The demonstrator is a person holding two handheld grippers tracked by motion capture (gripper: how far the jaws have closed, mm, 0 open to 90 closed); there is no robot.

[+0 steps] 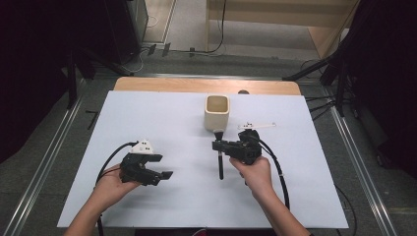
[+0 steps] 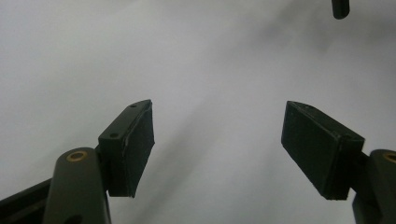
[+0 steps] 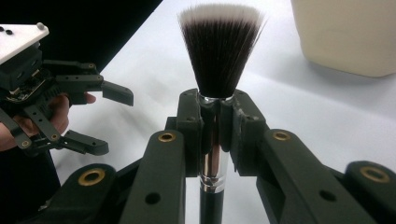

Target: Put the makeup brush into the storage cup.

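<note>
Clamping the makeup brush (image 3: 219,56) at its ferrule, right gripper (image 1: 220,146) sits centre frame, just below the cream cup (image 1: 217,111). Pickup done; dropping into cup likely remains. Left gripper (image 1: 164,166), lower left: jaws wide apart, empty.

Left tongs (image 1: 164,166) gaping wide (held low), right tongs (image 1: 217,145) clamped tight, forearms angled inward

ahead of right tongs (image 1: 219,146): cup (image 1: 217,112) near | left: open sheet (image 1: 147,118)
</note>
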